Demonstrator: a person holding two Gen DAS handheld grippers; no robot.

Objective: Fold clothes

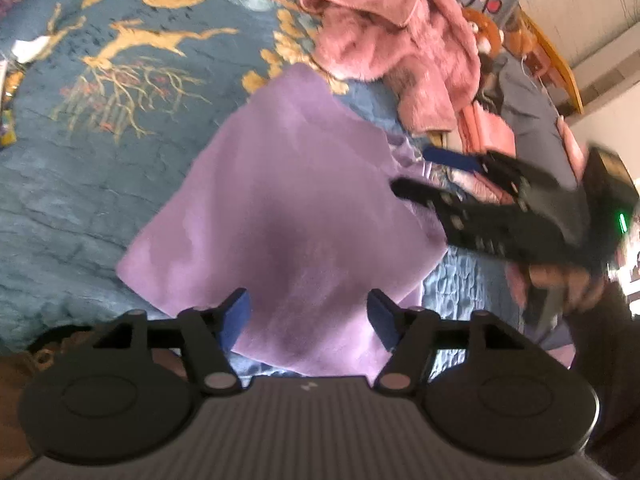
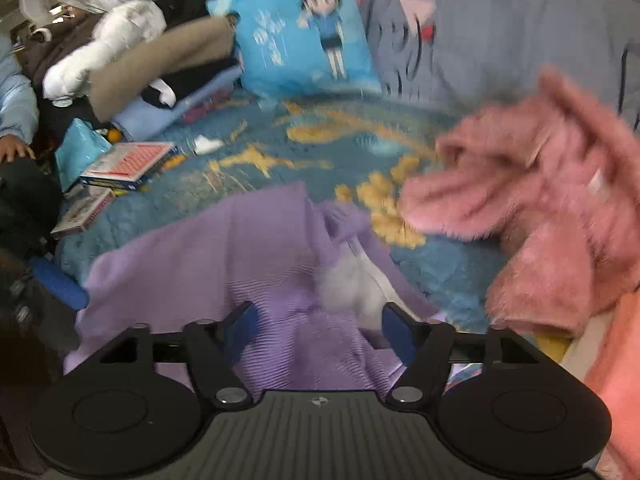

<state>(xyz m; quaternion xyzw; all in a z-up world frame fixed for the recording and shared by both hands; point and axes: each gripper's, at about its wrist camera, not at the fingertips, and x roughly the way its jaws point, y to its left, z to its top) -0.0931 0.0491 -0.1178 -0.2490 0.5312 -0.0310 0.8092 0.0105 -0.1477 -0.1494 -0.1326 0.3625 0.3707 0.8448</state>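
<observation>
A lilac garment (image 1: 288, 200) lies folded into a rough rectangle on the blue patterned bedspread (image 1: 80, 168). My left gripper (image 1: 308, 316) hovers open over its near edge, nothing between the blue pads. The right gripper (image 1: 408, 172) shows in the left wrist view at the garment's right edge, jaws apart, held by a hand (image 1: 560, 284). In the right wrist view my right gripper (image 2: 320, 328) stands open above the lilac garment (image 2: 224, 264), whose white inner label (image 2: 352, 284) shows. A fluffy pink garment (image 1: 400, 44) is heaped beyond it, also in the right wrist view (image 2: 540, 200).
A blue cartoon cushion (image 2: 300, 28) and a grey pillow (image 2: 500, 28) stand at the bed's head. Stacked clothes (image 2: 160, 76), a white plush toy (image 2: 104, 44) and boxes (image 2: 128, 164) crowd the far left. A person's hand (image 2: 16, 150) rests at the left edge.
</observation>
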